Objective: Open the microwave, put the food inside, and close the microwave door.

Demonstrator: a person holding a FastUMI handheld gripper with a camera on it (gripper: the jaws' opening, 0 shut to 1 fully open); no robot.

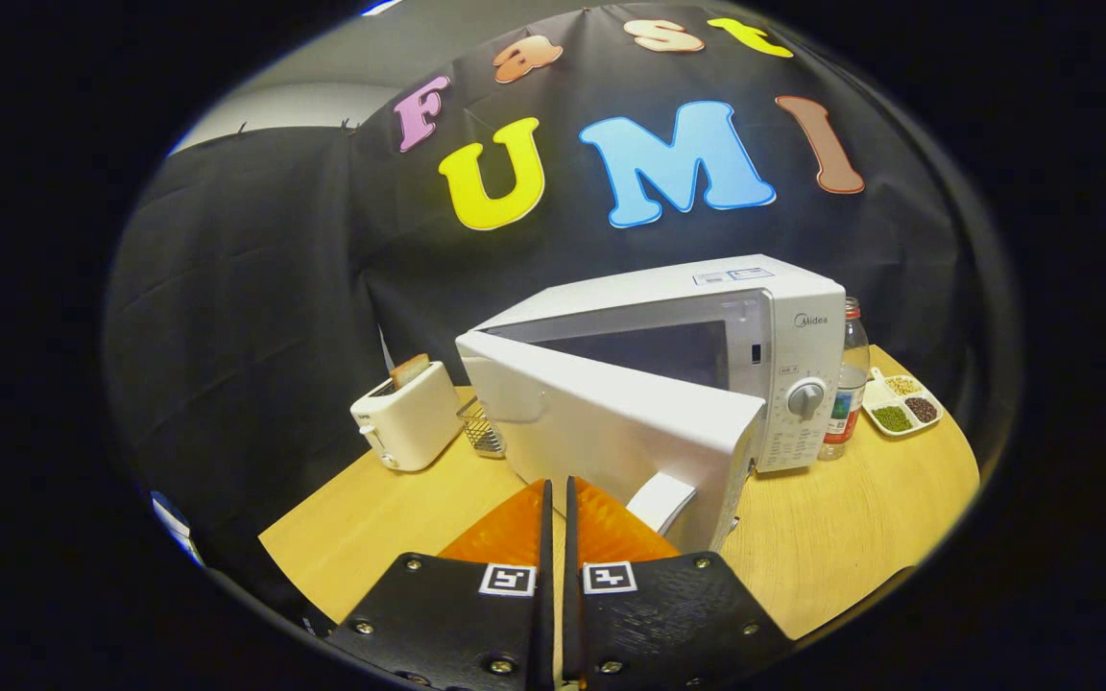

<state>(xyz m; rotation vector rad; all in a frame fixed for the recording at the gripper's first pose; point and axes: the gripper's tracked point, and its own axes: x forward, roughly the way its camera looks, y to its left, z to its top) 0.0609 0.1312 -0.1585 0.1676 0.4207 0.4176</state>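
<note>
Microwave (707, 355) door (611, 432) partly ajar

1. A staged kitchen corner inside a recording booth: black cloth wall (255, 288) behind a light wooden table (831, 537).
2. White boxy microwave (668, 384), white toaster (407, 417) and divided white dish of dried beans (901, 405) suggest cooking.

Gripper view: fisheye camera riding on gripper (558, 489), looking forward along fingers, pitched slightly down onto wooden table (841, 547). Fingers at bottom of view, tips drawn together with thin gap, nothing between. Vantage above table's near edge, close to microwave (668, 384); door (611, 432) ajar just ahead of fingertips. Toaster (407, 415) beyond on left, bottle (849, 384) and snack tray (901, 403) beyond on right. Booth wall as backdrop.
</note>
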